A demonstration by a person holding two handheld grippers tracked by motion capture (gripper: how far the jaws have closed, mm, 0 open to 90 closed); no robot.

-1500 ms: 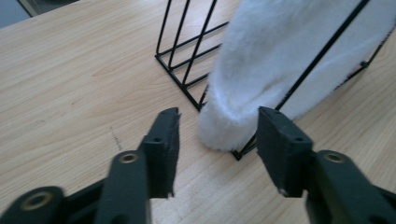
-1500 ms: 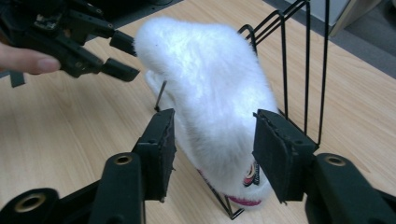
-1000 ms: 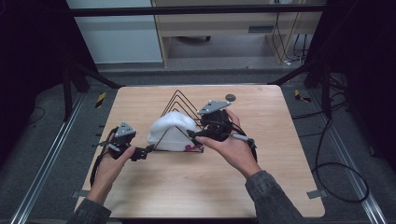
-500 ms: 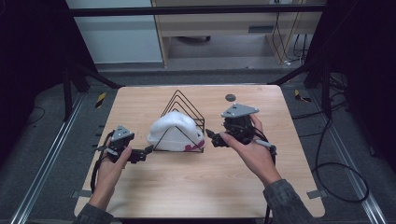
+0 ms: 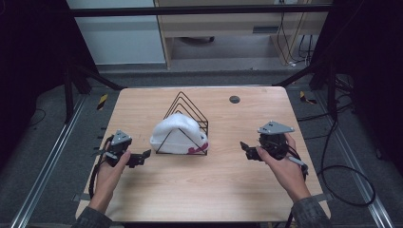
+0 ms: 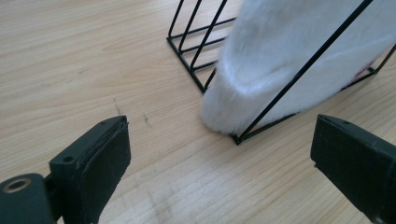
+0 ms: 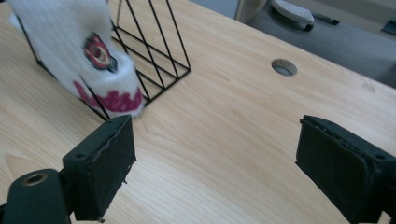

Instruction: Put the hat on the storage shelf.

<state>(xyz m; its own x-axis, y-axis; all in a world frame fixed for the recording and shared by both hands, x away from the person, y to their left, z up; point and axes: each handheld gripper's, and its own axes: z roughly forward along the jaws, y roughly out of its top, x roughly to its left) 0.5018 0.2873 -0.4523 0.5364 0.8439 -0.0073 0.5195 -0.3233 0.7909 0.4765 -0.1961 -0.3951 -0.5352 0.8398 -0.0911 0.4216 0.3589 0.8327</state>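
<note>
Your left gripper (image 5: 142,157) sits low over the wooden table (image 5: 228,190) at its left side, jaws spread wide apart and holding nothing; in the left gripper view the open gap faces the near corner of the black wire rack (image 6: 205,70), which lies just ahead of the jaws without touching them. Your right gripper (image 5: 246,151) is at the right side of the table, well apart from the rack, its jaws likewise spread wide and empty. The white knit hat (image 5: 178,135) is lodged inside the wire rack near the middle of the table, between your two grippers. It is pushed in among the triangular wire frames, with its soft rim bulging out past the front frame on the left and resting on the table surface. The right gripper view shows the hat's other end, which carries a red and dark round emblem (image 7: 99,53) and red lettering (image 7: 109,98) along the brim. A round hole (image 5: 234,99) is set in the table beyond the rack.
</note>
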